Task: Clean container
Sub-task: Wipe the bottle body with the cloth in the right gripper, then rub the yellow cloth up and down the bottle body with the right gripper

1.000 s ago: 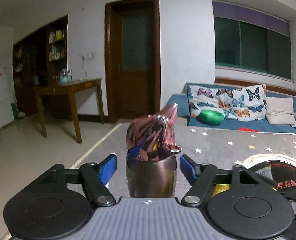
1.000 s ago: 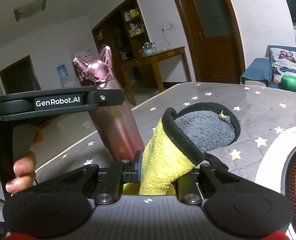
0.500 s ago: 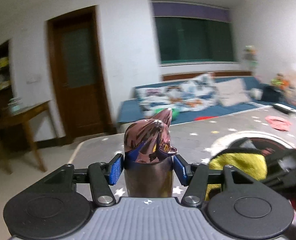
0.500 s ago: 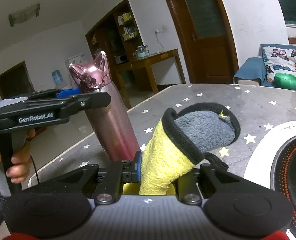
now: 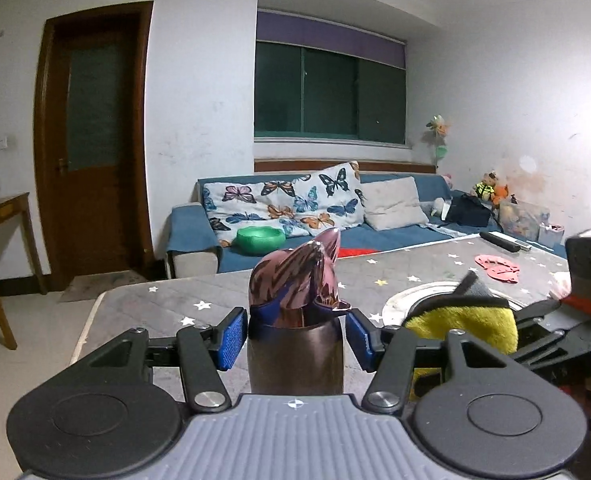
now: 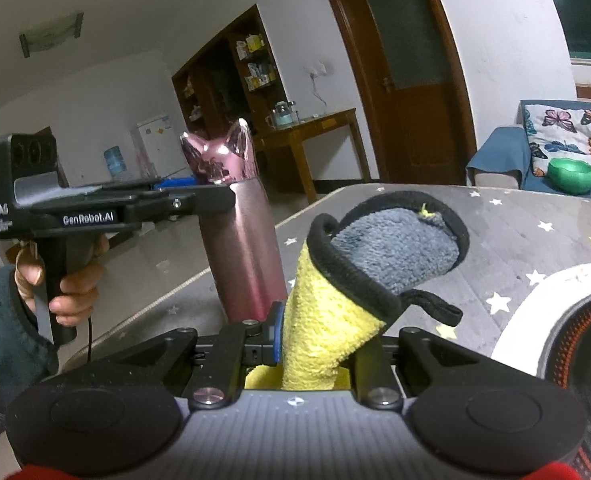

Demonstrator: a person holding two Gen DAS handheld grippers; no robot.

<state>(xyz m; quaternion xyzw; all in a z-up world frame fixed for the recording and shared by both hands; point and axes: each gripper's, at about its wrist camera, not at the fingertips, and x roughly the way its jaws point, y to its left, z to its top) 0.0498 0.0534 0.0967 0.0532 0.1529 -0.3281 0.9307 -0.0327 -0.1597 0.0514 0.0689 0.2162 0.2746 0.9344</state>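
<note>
The left gripper (image 5: 294, 338) clamps the pink bottle (image 5: 295, 320) upright above the starry table (image 5: 167, 304); just beside it, the right gripper (image 6: 319, 350) pinches a yellow-grey cloth (image 6: 335, 300).

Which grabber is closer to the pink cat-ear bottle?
Left. The left gripper has the pink bottle between its blue pads, clamped near the top. The right gripper sits beside the bottle, apart from it, holding the yellow cloth.
</note>
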